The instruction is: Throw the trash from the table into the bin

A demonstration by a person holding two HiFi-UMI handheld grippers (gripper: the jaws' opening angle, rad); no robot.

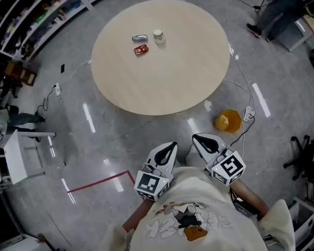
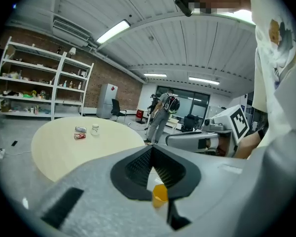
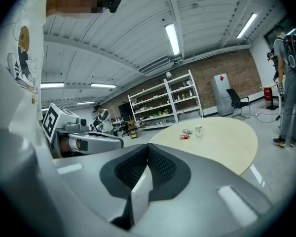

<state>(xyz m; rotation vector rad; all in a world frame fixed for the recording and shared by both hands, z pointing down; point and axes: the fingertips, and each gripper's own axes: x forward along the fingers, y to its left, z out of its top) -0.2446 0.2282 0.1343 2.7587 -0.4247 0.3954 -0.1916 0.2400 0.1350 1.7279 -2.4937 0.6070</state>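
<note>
On the far side of the round pale table (image 1: 162,82) lie a silver can (image 1: 139,37) on its side, a white cup (image 1: 158,36) and a crushed red can (image 1: 141,49). The same three show small in the left gripper view: can (image 2: 80,129), cup (image 2: 94,129), red can (image 2: 79,136). A yellow bin (image 1: 228,121) stands on the floor by the table's near right edge and shows between the left jaws (image 2: 160,194). My left gripper (image 1: 172,145) and right gripper (image 1: 197,137) hang side by side near my body, well short of the table, both shut and empty.
Cables and a power strip (image 1: 248,112) run over the grey floor near the bin. A red tape line (image 1: 97,182) marks the floor at the left. Shelves (image 1: 31,20) line the far left. A person (image 2: 163,115) stands beyond the table. An office chair (image 1: 303,156) is at the right.
</note>
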